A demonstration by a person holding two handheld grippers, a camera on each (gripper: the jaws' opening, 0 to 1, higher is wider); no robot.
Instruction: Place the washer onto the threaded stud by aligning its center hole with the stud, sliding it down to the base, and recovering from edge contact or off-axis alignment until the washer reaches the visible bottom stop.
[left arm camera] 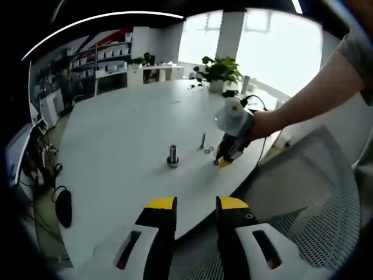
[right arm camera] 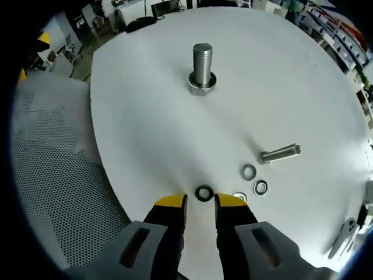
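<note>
The threaded stud point(right arm camera: 202, 67) stands upright on its base on the white table point(right arm camera: 145, 116), well ahead of my right gripper point(right arm camera: 200, 203). That gripper is open and low over the table's near edge. A dark washer point(right arm camera: 204, 193) lies flat just in front of the gap between its yellow tips, untouched as far as I can tell. Three shinier washers point(right arm camera: 249, 171) lie to the right. The stud point(left arm camera: 173, 156) and the right gripper point(left arm camera: 224, 158), held by a person's hand, appear in the left gripper view. My left gripper point(left arm camera: 195, 204) hangs open off the table's edge, holding nothing.
A loose bolt point(right arm camera: 281, 153) lies on its side beyond the washers. A grey mesh chair point(right arm camera: 52, 163) sits beside the table edge. Another metal tool point(right arm camera: 344, 233) lies at the far right. Potted plants point(left arm camera: 220, 71) stand at the table's far side.
</note>
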